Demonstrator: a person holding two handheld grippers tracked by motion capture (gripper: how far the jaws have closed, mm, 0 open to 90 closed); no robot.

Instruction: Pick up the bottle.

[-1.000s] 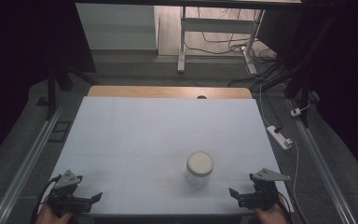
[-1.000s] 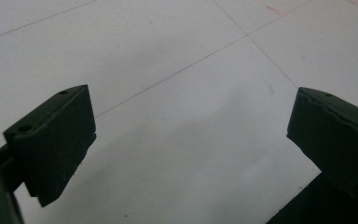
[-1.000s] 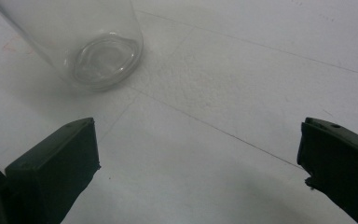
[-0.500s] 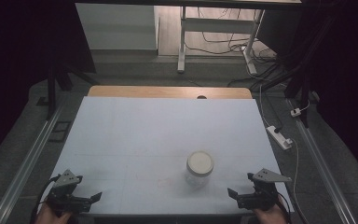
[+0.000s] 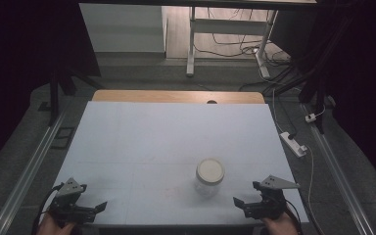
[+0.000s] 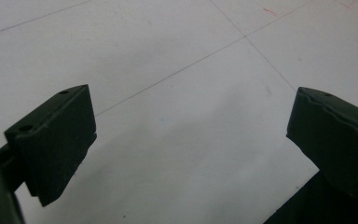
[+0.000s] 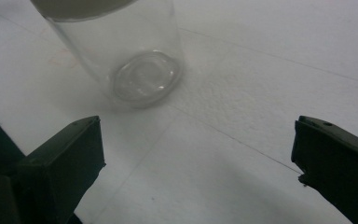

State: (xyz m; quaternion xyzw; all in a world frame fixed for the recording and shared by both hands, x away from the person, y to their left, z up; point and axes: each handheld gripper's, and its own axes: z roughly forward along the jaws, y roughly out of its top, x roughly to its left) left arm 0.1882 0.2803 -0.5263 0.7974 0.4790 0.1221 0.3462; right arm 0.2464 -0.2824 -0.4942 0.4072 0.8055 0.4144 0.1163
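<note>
A clear glass jar (image 5: pixel 209 177) with a pale lid stands upright on the white table (image 5: pixel 166 142), right of centre near the front. In the right gripper view the jar (image 7: pixel 130 60) looks empty and sits just beyond the jaws, toward the left one. My right gripper (image 5: pixel 239 202) rests at the front right edge, open, a short way right of the jar. Open too is my left gripper (image 5: pixel 99 207) at the front left corner, with bare table (image 6: pixel 186 126) between its jaws.
A wooden strip (image 5: pixel 176 96) runs along the table's far edge. A white power strip (image 5: pixel 293 143) and cables lie on the floor to the right. Metal rails (image 5: pixel 24 181) flank the table. A desk frame (image 5: pixel 225 29) stands beyond.
The right gripper has edged slightly left toward the jar. The left gripper and the jar have not visibly moved.
</note>
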